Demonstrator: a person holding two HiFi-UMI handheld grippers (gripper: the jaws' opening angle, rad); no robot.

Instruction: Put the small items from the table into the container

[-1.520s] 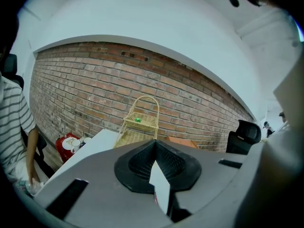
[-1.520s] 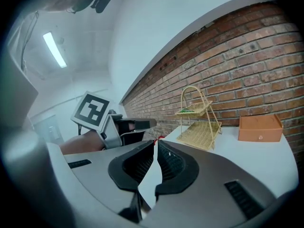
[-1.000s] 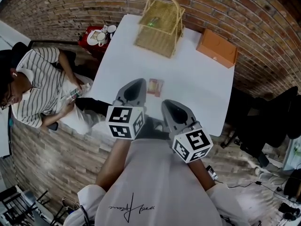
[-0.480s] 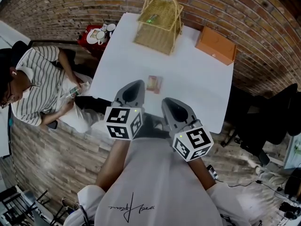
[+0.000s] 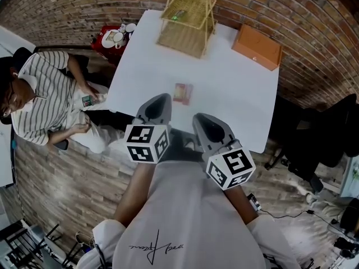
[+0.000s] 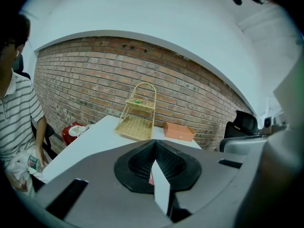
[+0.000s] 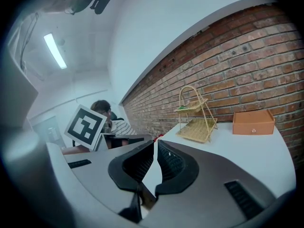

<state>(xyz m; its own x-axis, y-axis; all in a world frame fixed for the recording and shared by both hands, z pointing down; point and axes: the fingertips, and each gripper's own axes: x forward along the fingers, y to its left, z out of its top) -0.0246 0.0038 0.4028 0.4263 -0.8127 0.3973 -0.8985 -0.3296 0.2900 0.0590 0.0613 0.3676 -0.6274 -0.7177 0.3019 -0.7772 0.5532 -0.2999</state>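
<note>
Both idle right now: left gripper [image 5: 161, 97] has its jaws fully together with nothing in them, and right gripper [image 5: 199, 117] is closed too, bar a hairline gap, and empty. Both hover at the near edge of the white table [image 5: 235, 100], side by side. The only loose target I can see is a small flat packet [image 5: 183, 93], pinkish-tan, lying flat mid-table just beyond the left gripper's tip. The container is the two-tier wicker basket [image 5: 188, 18] at the far end, well apart from the packet, with a small green item [image 5: 180, 15] already on its upper tier. The orange box [image 5: 257, 46] at the far right is probably not part of the job. My read on handling: the packet looks light, thin and likely a soft wrapper, so it needs little clamping force. Lying flat on a smooth top, it'll tend to skate away when a jaw pushes at it. Best bet is to open wide, come in steep and pinch across the narrow width at one edge. The contents can't be made out, so treat it as crushable.
</note>
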